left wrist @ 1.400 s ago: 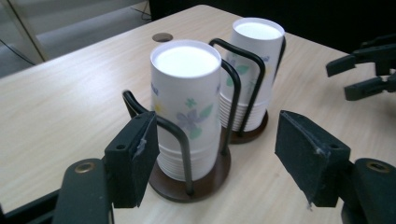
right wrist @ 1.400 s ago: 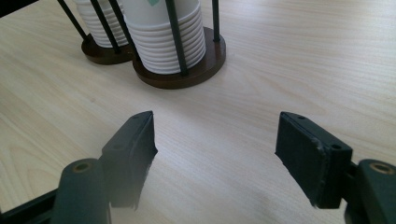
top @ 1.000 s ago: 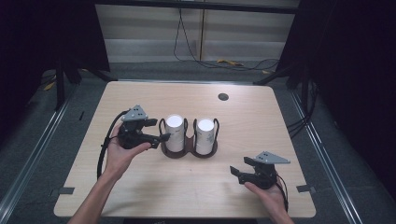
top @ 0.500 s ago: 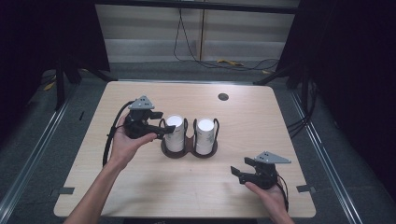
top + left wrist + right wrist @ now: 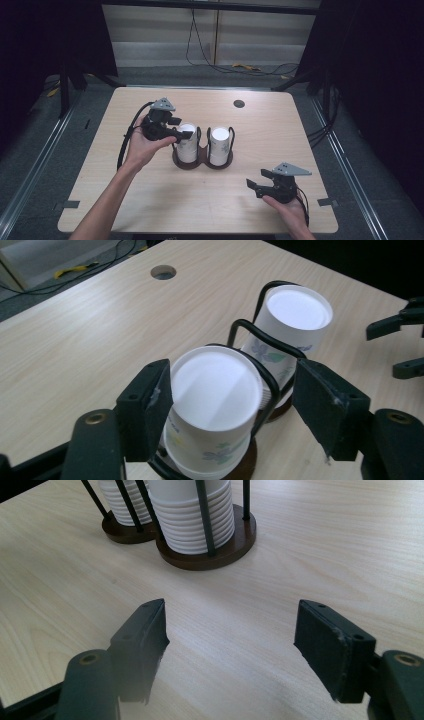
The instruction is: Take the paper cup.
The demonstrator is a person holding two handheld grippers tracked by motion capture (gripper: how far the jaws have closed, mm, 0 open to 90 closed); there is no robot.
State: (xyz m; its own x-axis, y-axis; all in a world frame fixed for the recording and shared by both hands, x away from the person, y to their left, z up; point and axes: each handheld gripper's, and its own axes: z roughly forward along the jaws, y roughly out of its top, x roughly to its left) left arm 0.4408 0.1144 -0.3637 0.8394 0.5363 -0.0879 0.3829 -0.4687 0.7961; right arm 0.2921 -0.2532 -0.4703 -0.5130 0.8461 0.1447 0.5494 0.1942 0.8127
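While the left tongs [image 5: 232, 405] have just been closing around the top cup [image 5: 212, 400] of the left stack, 1 pad touches its side and the other stands just clear, so it isn't gripped. That stack sits in a 2-post wire holder [image 5: 202, 159] mid-table [image 5: 310, 130], beside a second stack [image 5: 220, 145]. The right tongs [image 5: 257, 186] rest released, well apart.

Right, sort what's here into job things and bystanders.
In the job: left cup stack; left gripper, jaws just been closing around its top cup.
Lying about: right cup stack; right gripper, open, empty; table hole; floor cables.
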